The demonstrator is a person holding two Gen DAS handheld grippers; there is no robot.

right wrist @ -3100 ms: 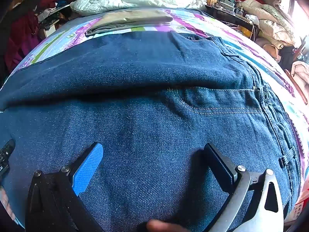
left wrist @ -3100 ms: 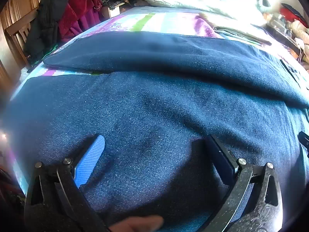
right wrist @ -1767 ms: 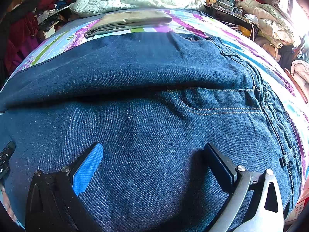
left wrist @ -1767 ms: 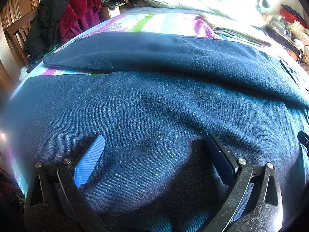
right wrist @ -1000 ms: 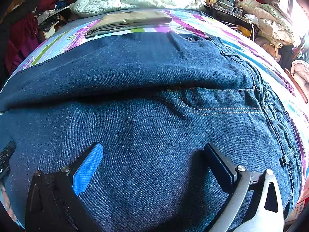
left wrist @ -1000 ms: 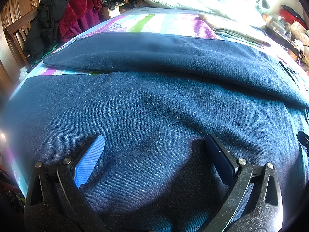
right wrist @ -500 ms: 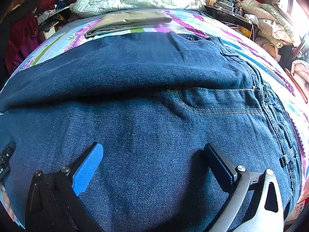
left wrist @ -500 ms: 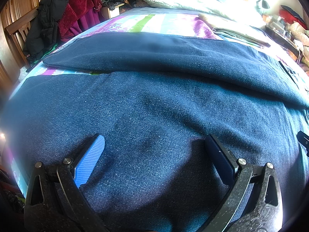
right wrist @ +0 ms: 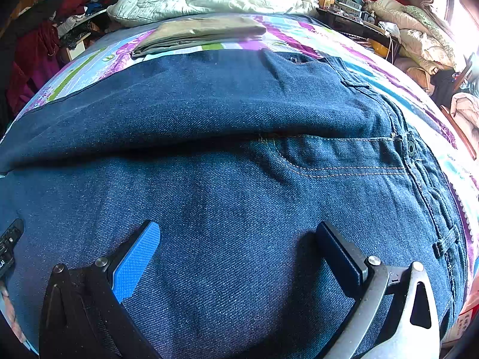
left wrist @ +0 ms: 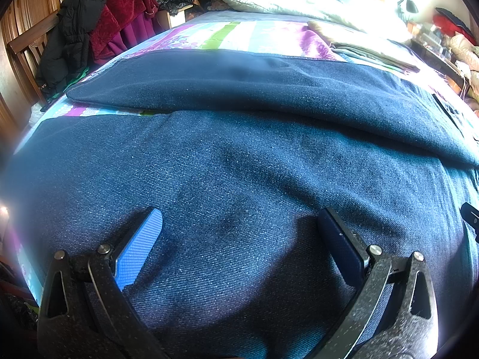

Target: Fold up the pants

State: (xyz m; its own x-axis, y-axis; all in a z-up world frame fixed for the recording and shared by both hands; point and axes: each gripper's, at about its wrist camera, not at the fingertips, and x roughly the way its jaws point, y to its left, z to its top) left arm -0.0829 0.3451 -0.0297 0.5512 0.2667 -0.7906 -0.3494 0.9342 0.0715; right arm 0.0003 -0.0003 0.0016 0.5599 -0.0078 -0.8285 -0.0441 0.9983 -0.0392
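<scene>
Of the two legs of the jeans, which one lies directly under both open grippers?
The near leg, the one with the stitched pocket. The far leg lies beyond it, toward the pillows.

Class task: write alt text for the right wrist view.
Dark blue jeans lie spread across a colourful bedspread, waistband to the right, with the open right gripper poised over the denim. Folded khaki fabric lies beyond.

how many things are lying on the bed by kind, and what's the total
Dark blue denim jeans, spread flat: 1
Folded khaki fabric pile, beyond the jeans: 1
White quilted duvet, at the headboard end: 1
Total: 3
The left gripper and right gripper are both open over the denim, gripping nothing.
</scene>
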